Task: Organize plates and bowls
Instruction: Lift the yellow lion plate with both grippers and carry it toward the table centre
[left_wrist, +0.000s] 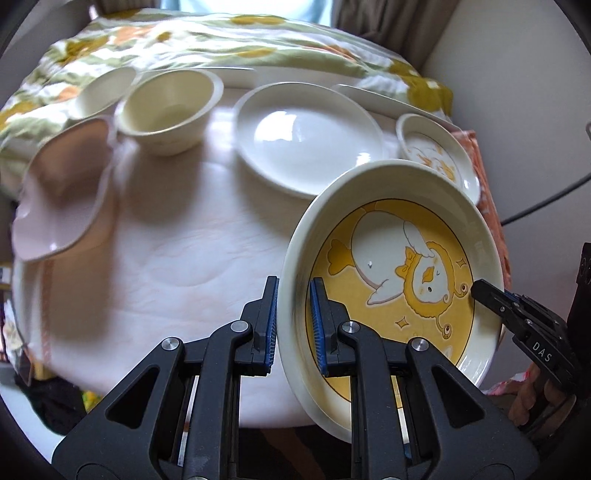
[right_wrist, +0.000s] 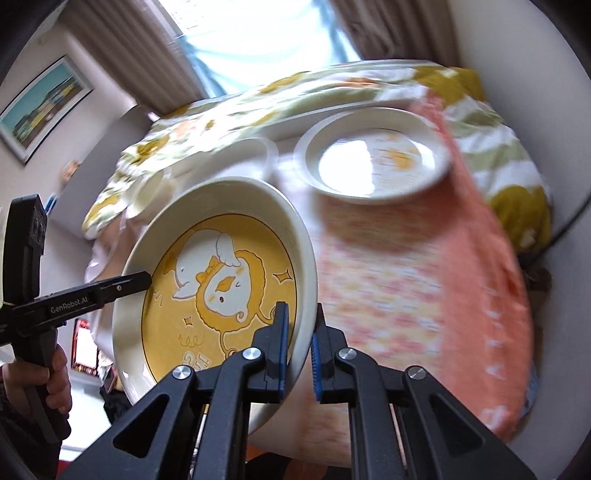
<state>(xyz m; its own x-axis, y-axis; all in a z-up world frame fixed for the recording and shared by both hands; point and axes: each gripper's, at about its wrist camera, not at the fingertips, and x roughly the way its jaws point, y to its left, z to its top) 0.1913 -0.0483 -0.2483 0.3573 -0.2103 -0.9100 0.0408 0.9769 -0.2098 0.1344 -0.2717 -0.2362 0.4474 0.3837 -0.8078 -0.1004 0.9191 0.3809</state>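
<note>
Both grippers clamp opposite rims of a tilted yellow duck-print bowl (left_wrist: 399, 280) lifted above the table (left_wrist: 184, 258): the left gripper (left_wrist: 293, 325) and right gripper (right_wrist: 299, 347) each pinch its wall. Only the left view shows the white plate (left_wrist: 306, 136), cream bowl (left_wrist: 166, 110) and pink dish (left_wrist: 62, 192); the right view alone shows a framed picture (right_wrist: 40, 107).

The duck plate (left_wrist: 399, 280) hid its own near rim behind the left gripper (left_wrist: 293, 325) at six o'clock. Toward twelve o'clock, motion blur smeared the small plate (right_wrist: 373, 155) and the flowered quilt (right_wrist: 258, 96), so their patterns were unreadable. The framed picture (right_wrist: 40, 107) at ten o'clock was too small to make out.
</note>
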